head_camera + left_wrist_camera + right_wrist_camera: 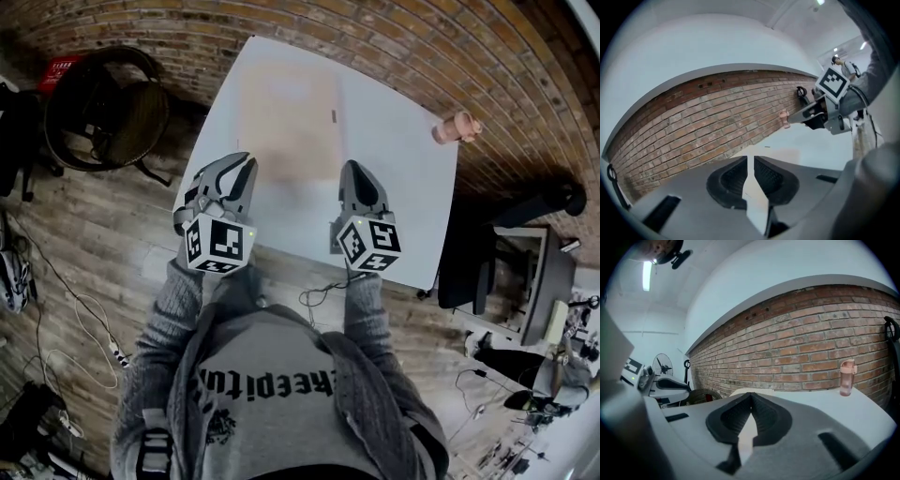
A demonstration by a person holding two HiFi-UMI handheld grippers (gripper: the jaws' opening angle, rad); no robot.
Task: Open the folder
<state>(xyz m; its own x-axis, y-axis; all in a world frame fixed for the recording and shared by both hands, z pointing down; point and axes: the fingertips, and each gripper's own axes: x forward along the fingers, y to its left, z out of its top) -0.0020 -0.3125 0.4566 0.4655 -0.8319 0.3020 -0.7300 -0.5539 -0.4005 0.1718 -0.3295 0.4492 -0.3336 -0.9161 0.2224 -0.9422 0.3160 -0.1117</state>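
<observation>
A pale beige folder point(286, 112) lies flat and closed on the white table point(403, 187); in the left gripper view the folder point(787, 154) shows as a faint pinkish patch ahead of the jaws. My left gripper point(242, 165) hovers over the table's near left edge, short of the folder, with its jaws together and nothing in them point(751, 159). My right gripper point(357, 169) hangs beside it over the near edge, its tips also meeting on nothing point(751, 395). Neither gripper touches the folder.
A pink bottle point(457, 127) stands at the table's far right corner, by the brick wall point(811, 352). A round wicker chair point(108, 108) sits on the floor to the left. Cables lie on the wooden floor point(75, 309). A black office chair point(487, 262) stands to the right.
</observation>
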